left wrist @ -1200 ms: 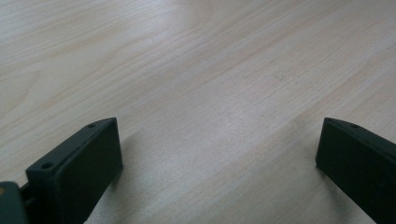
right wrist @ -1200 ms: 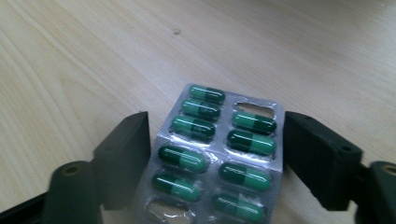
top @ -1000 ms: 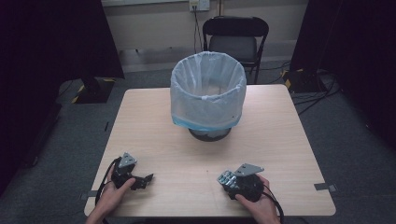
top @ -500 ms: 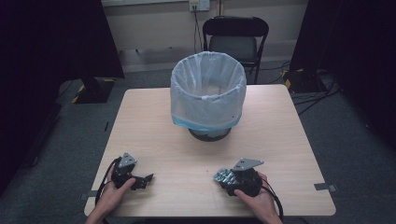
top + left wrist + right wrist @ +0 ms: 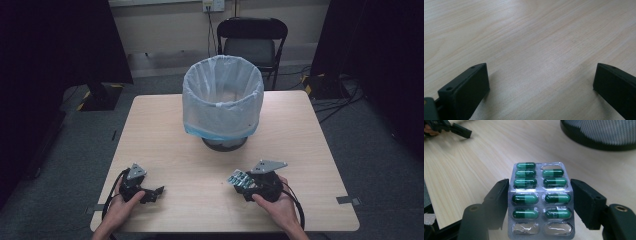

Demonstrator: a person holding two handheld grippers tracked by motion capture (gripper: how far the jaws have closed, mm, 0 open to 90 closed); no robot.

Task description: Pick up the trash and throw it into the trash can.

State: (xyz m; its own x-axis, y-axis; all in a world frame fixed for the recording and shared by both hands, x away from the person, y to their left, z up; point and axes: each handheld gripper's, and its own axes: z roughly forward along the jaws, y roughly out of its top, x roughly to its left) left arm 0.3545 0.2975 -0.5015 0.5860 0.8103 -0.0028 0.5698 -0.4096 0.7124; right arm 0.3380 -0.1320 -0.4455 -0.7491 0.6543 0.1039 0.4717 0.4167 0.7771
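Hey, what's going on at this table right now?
A person sits at a wooden table with a hand-held gripper in each hand. The right hand-held gripper is shut on a blister pack of green capsules, a few pockets already empty, held just above the tabletop. The left hand-held gripper rests open near the table's edge with nothing between its jaws. A bin lined with a plastic bag stands farther back.

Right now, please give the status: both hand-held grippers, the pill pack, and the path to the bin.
Right hand-held gripper shut on silver blister pack of green capsules. Left hand-held gripper open over wooden table. Nothing between pack and bag-lined bin.
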